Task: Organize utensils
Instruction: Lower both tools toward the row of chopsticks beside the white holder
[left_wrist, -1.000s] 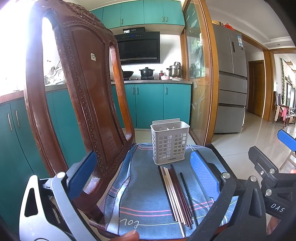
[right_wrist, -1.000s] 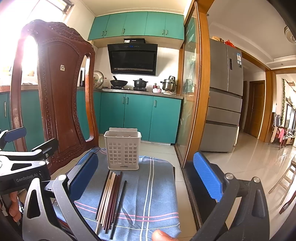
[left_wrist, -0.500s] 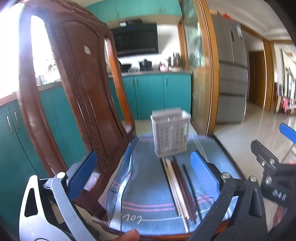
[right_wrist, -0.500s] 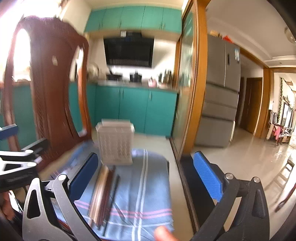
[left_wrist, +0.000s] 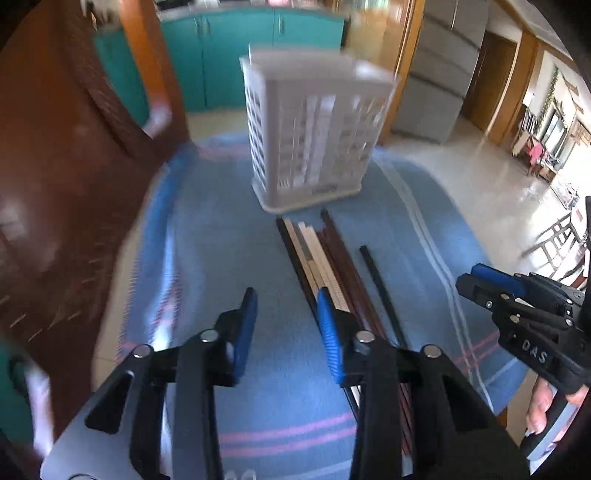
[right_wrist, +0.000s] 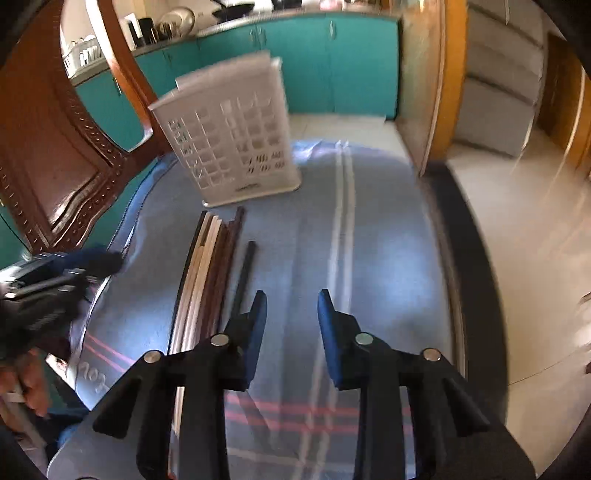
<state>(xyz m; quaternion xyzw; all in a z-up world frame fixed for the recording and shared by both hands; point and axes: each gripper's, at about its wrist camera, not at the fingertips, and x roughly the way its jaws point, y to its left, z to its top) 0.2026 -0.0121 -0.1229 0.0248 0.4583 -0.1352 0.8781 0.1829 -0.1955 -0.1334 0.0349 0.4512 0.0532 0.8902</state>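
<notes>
Left gripper (left_wrist: 284, 299) over blue cloth (left_wrist: 221, 258), jaws just narrowed to part-open gap, nothing between; right finger just above near end of chopstick bundle (left_wrist: 321, 254). Right gripper (right_wrist: 291, 301) likewise just narrowed, part-open, empty, over cloth right of lone black chopstick (right_wrist: 245, 273). White slotted holder (left_wrist: 314, 133) upright at far end of bundle. Wooden chair back (right_wrist: 55, 155) far left.

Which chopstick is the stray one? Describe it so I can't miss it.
Find the white slotted holder on the blue cloth. In front of it lies a bundle of chopsticks. The stray is the single black chopstick lying apart on the bundle's right.
</notes>
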